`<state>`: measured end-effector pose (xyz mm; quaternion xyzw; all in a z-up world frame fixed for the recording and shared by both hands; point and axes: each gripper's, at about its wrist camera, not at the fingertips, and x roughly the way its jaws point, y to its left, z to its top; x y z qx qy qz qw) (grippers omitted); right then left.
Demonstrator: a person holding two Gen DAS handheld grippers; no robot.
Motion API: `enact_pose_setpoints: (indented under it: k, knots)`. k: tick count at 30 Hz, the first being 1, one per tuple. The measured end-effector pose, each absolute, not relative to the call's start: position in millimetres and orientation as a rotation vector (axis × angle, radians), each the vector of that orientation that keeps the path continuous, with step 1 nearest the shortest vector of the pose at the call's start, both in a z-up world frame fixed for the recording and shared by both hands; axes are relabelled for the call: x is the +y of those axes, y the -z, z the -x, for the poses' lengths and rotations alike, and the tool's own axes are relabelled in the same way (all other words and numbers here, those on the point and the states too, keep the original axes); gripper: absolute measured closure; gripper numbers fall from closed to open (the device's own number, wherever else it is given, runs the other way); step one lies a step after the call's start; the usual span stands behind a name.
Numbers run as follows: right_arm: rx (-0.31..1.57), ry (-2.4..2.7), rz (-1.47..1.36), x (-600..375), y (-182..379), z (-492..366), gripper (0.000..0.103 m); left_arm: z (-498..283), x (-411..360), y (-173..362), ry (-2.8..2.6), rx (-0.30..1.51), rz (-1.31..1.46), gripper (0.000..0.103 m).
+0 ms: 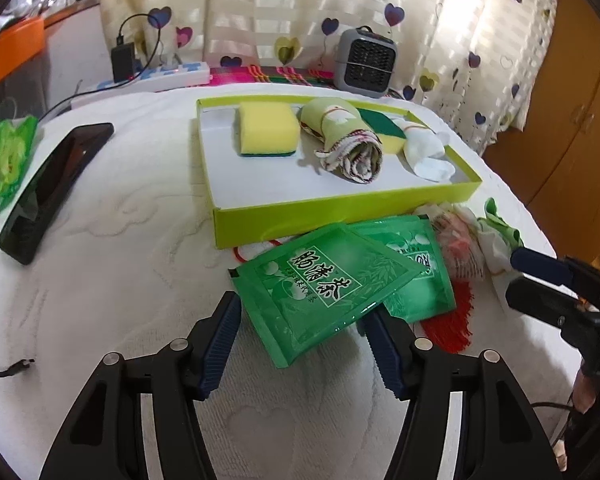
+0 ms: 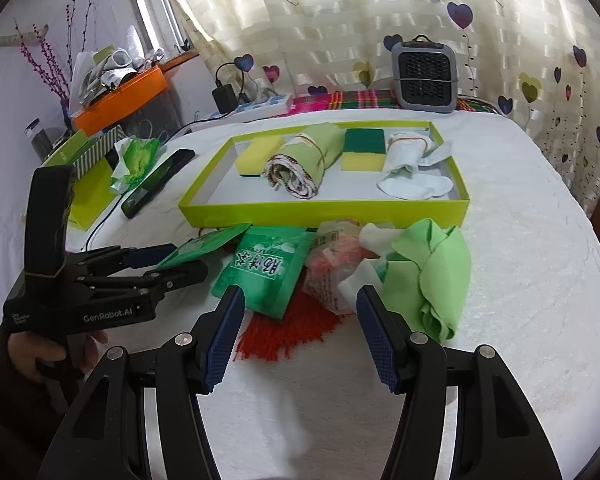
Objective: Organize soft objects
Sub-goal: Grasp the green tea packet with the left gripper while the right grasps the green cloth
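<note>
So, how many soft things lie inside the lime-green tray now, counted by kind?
Yellow-and-green scouring sponges: 2
Rolled green cloth bundle with a band: 1
Rolled white cloth bundle with a band: 1
Total: 4, all in the lime-green cardboard tray.

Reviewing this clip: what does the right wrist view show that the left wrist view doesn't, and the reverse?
Only the right wrist view shows the hand holding the left gripper, the striped box and the purple twigs.

Only the left wrist view shows the wooden cabinet and the loose cable end.

Both show the lime tray with two sponges, a rolled towel and white socks, the green sachets, the phone, the grey fan and heart-print curtains.
</note>
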<state>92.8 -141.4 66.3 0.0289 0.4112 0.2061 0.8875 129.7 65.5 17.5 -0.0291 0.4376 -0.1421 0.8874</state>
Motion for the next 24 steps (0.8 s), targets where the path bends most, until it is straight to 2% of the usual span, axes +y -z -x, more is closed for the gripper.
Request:
enact_pose_setpoints:
  k: [12, 21, 23, 24]
  knots:
    - [0.872, -0.432, -0.050, -134, -64, -95, 0.044, -127, 40, -20, 0.288, 0.864, -0.168, 0.047]
    - [0.883, -0.440, -0.057, -132, -61, -97, 0.044, -122, 35, -24, 0.317, 0.846, -0.173, 0.047]
    - [0.883, -0.439, -0.062, -133, -60, -97, 0.044, -122, 34, -24, 0.315, 0.849, -0.172, 0.052]
    - [0.882, -0.440, -0.066, -134, -60, -97, 0.044, -123, 33, -24, 0.317, 0.851, -0.169, 0.059]
